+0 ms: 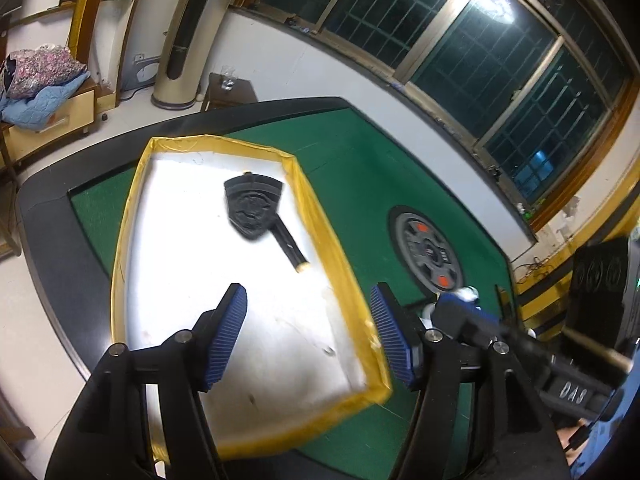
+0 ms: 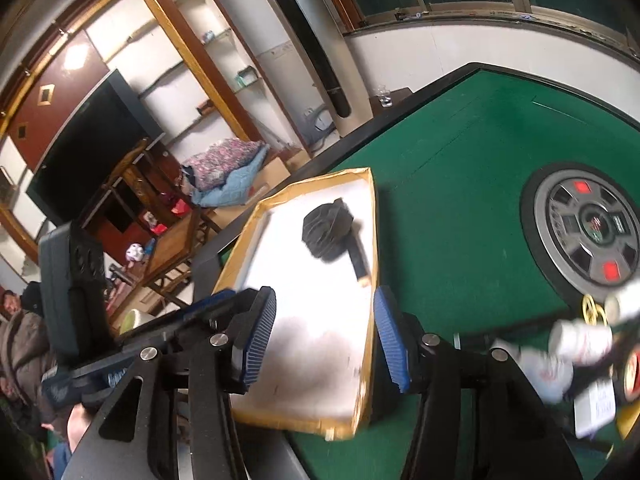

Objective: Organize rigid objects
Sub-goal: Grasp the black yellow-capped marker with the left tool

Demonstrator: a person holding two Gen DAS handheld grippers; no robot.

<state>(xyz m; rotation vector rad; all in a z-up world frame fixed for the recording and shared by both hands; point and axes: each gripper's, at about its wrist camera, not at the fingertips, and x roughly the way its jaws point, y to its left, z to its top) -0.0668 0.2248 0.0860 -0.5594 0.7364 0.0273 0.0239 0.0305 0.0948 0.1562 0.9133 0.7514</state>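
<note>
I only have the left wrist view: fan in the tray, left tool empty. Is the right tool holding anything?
Observer: No. The right tool is open with nothing between its pads, above the tray's near end.
Operator: What is still out on the felt to its right?
Observer: A blurred pile near the table edge: a white bottle, a gold piece and a white card.
Operator: Anyone near the table?
Observer: Yes, a person in a dark coat sits at the far left of the right wrist view, away from the table.
</note>
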